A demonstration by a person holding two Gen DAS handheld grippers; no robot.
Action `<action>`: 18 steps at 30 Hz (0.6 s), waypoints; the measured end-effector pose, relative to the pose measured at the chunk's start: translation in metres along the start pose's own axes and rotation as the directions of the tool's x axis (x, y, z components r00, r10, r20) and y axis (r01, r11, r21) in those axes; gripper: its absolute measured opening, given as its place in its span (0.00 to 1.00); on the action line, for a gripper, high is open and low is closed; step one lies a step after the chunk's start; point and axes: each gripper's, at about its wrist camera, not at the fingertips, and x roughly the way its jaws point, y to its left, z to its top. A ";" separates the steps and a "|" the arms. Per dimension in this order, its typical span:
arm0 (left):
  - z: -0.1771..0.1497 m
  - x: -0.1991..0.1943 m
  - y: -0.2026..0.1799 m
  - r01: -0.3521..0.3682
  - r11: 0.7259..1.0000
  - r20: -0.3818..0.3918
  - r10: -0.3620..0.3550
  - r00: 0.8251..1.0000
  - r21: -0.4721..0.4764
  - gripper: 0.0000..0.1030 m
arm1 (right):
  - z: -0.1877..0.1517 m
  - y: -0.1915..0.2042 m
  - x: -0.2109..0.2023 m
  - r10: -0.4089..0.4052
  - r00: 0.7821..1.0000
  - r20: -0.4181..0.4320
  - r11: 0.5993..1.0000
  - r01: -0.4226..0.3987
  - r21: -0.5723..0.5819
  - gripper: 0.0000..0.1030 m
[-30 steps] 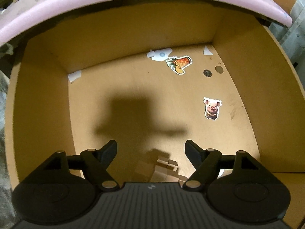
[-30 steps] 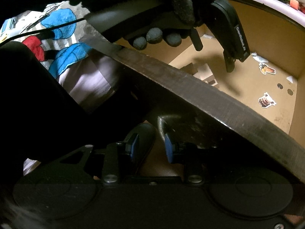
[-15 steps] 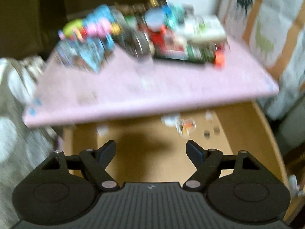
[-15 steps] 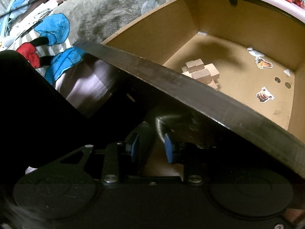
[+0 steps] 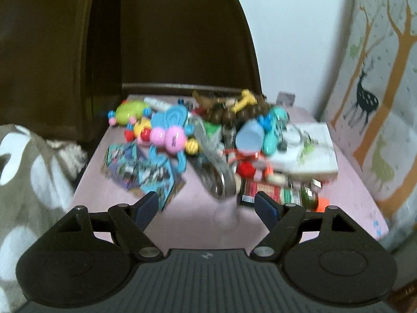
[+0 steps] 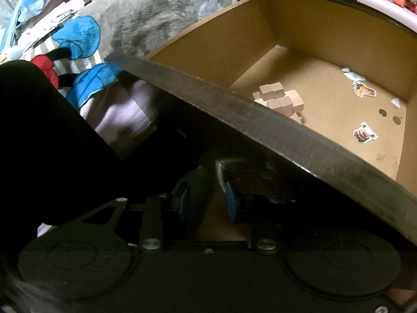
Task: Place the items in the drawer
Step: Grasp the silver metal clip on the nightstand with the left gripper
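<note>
My left gripper (image 5: 207, 207) is open and empty, raised over the near edge of a pink tabletop (image 5: 192, 216). A blurred pile of toys (image 5: 208, 140) lies beyond it: a pink and blue butterfly toy (image 5: 169, 135), picture cards (image 5: 140, 172) and a shiny metal piece (image 5: 219, 180). My right gripper (image 6: 206, 199) sits under the dark front panel (image 6: 260, 130) of the open brown drawer (image 6: 325, 39), jaws narrow around the drawer handle (image 6: 221, 167). Wooden blocks (image 6: 278, 100) lie inside the drawer.
Stickers (image 6: 363, 133) dot the drawer floor. A white box (image 5: 310, 154) sits at the right of the pile. A dark cabinet (image 5: 169, 39) stands behind the table, a deer-print wall (image 5: 378, 91) at right, a grey blanket (image 5: 23, 182) at left.
My left gripper has lifted out of the drawer, leaving the wooden blocks inside, and now points at the toy pile on the tabletop. My right gripper has held still at the drawer front.
</note>
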 end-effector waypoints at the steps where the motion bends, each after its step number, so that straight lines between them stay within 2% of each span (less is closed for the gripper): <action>1: 0.002 0.004 -0.002 -0.003 1.000 0.006 0.003 1.000 -0.001 0.78 | 0.000 0.000 0.000 0.000 1.000 0.002 1.000 0.000 -0.003 0.25; 3: 0.007 0.014 -0.006 -0.015 1.000 0.010 0.015 1.000 -0.003 0.77 | -0.001 0.000 0.000 0.001 1.000 0.004 1.000 -0.001 -0.007 0.25; 7: 0.014 0.032 -0.012 -0.038 0.999 0.006 0.038 0.999 -0.018 0.69 | -0.001 0.000 0.000 0.004 1.000 0.007 1.000 -0.004 -0.013 0.25; 13: 0.021 0.049 -0.019 -0.039 0.999 0.004 0.039 0.999 -0.026 0.67 | -0.002 0.001 0.000 0.008 1.000 0.013 1.000 -0.008 -0.023 0.25; 15: 0.022 0.055 -0.021 -0.050 0.999 -0.006 0.050 0.999 -0.016 0.62 | -0.003 0.001 0.000 0.010 1.000 0.015 1.000 -0.009 -0.027 0.25; 18: 0.021 0.065 -0.019 -0.062 0.998 -0.029 0.062 0.998 -0.018 0.61 | -0.003 0.001 0.000 0.012 1.000 0.018 0.999 -0.011 -0.032 0.25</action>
